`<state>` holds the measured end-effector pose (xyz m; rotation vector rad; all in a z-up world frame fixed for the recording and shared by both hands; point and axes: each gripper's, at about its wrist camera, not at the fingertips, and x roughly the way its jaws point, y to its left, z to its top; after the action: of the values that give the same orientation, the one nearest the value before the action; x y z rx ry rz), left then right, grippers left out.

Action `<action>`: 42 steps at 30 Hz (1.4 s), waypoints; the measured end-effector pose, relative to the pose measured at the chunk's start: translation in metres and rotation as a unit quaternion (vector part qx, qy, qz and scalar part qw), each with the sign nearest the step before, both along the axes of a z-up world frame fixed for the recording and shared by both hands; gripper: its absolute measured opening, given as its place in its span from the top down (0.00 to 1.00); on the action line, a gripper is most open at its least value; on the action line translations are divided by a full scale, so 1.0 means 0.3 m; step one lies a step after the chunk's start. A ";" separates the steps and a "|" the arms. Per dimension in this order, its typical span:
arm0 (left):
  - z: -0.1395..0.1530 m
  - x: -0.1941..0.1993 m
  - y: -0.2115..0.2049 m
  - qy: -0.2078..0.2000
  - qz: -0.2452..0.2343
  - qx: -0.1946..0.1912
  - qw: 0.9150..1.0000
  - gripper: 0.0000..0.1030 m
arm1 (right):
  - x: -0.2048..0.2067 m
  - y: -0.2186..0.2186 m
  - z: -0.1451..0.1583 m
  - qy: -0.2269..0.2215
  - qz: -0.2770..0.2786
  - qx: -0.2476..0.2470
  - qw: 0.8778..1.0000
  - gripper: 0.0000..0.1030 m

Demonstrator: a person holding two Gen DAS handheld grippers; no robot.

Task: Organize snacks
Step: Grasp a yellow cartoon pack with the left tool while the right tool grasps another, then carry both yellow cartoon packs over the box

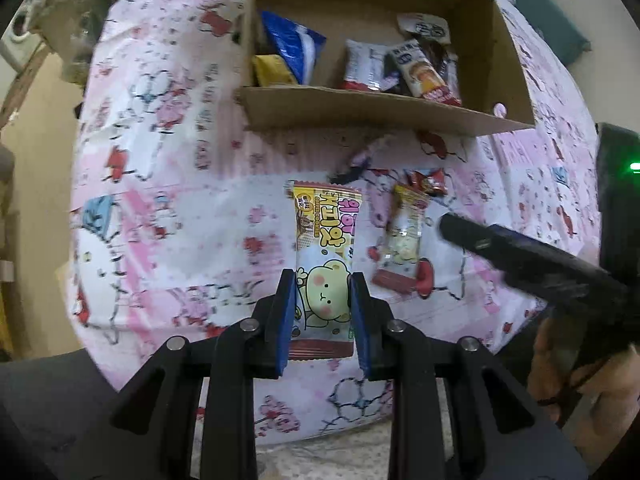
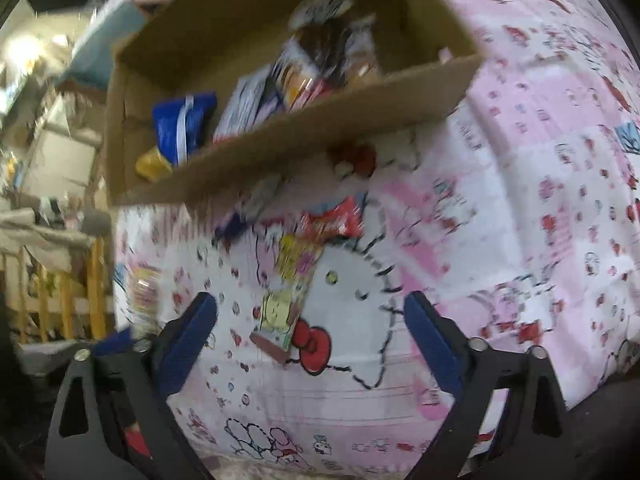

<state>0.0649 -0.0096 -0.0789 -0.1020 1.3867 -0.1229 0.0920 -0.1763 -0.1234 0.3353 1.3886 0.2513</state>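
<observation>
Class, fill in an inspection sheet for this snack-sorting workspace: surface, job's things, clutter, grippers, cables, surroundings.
Surface: pink cartoon-print cloth covers the table.
Job's things: open cardboard box holding a blue packet, a yellow packet and several other snacks; bear-print snack in the left gripper; small yellow snack and red snack lying on the cloth.
Clutter: nothing seen.
Grippers: left gripper shut on the bear-print snack; right gripper open above the small yellow snack, not touching it.
Cables: nothing seen.
Surroundings: blurred wooden furniture beyond the table.
</observation>
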 end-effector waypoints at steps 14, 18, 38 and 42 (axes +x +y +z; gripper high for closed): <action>0.032 0.030 0.053 -0.037 0.039 0.035 0.998 0.78 | -0.038 0.161 -0.075 -0.010 0.091 -0.094 0.991 0.72; 0.034 0.030 0.055 -0.039 0.044 0.030 0.998 0.78 | -0.071 0.100 -0.020 -0.012 0.078 -0.044 0.996 0.72; 0.258 0.051 0.063 -0.181 0.051 0.073 0.979 0.78 | -0.112 -0.073 0.413 -0.208 0.040 0.058 0.976 0.72; 0.348 0.094 0.078 -0.220 0.052 0.074 0.971 0.78 | -0.072 -0.136 0.482 -0.234 0.023 0.071 0.969 0.72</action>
<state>0.0930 0.0139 0.0254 -0.0197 0.9403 0.0459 0.0705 -0.2170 0.0211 0.3373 0.9147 0.4398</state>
